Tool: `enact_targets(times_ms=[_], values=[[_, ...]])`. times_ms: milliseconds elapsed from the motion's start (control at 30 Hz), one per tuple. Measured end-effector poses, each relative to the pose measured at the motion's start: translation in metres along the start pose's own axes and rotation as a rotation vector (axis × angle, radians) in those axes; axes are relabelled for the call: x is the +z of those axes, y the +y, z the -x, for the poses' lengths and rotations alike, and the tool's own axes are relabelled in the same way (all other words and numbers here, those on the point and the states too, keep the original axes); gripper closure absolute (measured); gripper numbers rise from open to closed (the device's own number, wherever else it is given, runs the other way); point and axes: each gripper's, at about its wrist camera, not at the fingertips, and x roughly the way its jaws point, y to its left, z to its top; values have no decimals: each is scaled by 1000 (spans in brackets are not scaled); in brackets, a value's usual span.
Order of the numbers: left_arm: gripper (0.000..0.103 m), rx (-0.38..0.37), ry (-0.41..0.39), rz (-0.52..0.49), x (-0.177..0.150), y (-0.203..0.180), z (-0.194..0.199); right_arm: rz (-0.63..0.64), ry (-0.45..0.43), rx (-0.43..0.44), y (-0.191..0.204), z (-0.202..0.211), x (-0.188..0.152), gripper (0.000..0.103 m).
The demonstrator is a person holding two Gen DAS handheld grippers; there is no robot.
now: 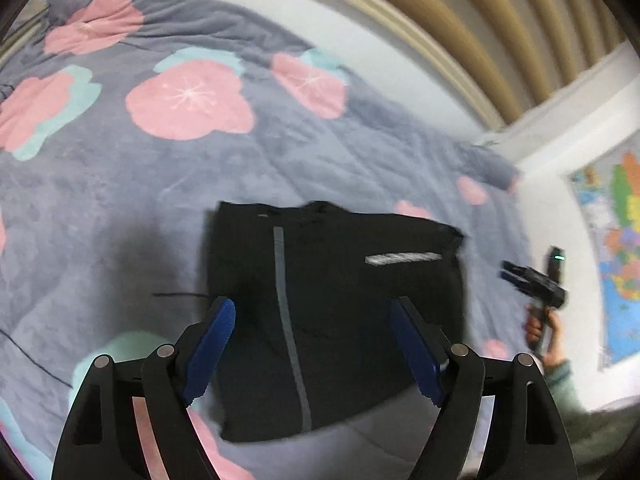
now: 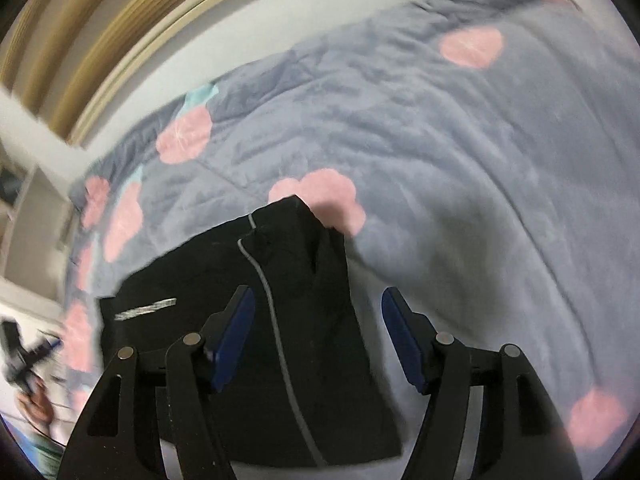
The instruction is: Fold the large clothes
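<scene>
A black garment (image 1: 336,312) with a grey zipper line and a silver chest stripe lies folded into a compact rectangle on the grey blanket. It also shows in the right wrist view (image 2: 280,320). My left gripper (image 1: 312,308) hovers above it, jaws wide open and empty. My right gripper (image 2: 316,300) is also open and empty, above the garment's right part. In the left wrist view the right gripper (image 1: 532,280) shows at the far right, held in a hand, off the garment's edge. The left gripper (image 2: 28,356) shows blurred at the left of the right wrist view.
The grey blanket (image 1: 160,184) with pink and teal flowers covers the bed. A white wall and wooden slats (image 1: 460,20) rise behind. A coloured map (image 1: 616,240) hangs on the right wall. A thin dark cord (image 1: 176,294) lies left of the garment.
</scene>
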Motion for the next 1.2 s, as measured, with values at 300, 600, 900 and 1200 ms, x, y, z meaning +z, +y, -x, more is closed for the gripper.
enact_targets(times_ms=[300, 600, 900, 1200], values=[[22, 13, 59, 226, 28, 70, -97, 278, -43, -69, 36, -58, 21, 32], [22, -106, 131, 306, 22, 90, -136, 346, 84, 14, 37, -125, 34, 31], [90, 2, 67, 116, 27, 47, -139, 312, 32, 34, 38, -108, 24, 90], [92, -13, -97, -20, 41, -2, -69, 307, -158, -16, 40, -20, 28, 92]])
